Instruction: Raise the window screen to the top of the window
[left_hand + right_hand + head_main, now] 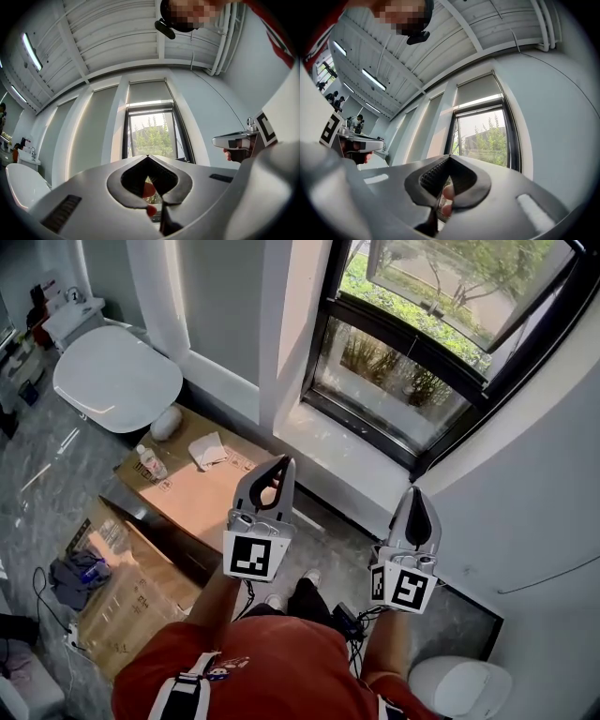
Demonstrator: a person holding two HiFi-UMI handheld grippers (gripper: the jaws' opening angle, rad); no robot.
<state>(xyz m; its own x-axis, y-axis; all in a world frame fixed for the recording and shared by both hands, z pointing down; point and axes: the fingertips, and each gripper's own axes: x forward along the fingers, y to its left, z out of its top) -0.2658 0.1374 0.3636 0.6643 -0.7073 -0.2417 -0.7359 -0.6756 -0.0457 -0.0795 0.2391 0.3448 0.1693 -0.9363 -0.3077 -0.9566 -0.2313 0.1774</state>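
The left hand-held gripper (282,465) and right hand-held gripper (416,495) are both pressed together, empty. The screen (146,91) hangs high over the window (403,381). It looks light and floppy, so I'd pinch its stiffer bottom edge.

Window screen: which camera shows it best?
Right gripper view: the window screen hangs grey and unobstructed above the glass. Left gripper view shows it smaller. Head view shows only the window in its lower panes, no screen.

Two grippers, a left gripper (281,463) and a right gripper (415,491); one window (394,381); two cardboard boxes, an upper box (192,501) and a lower box (141,594); one small bottle (148,463) and one folded white sheet (208,450) on the upper box.
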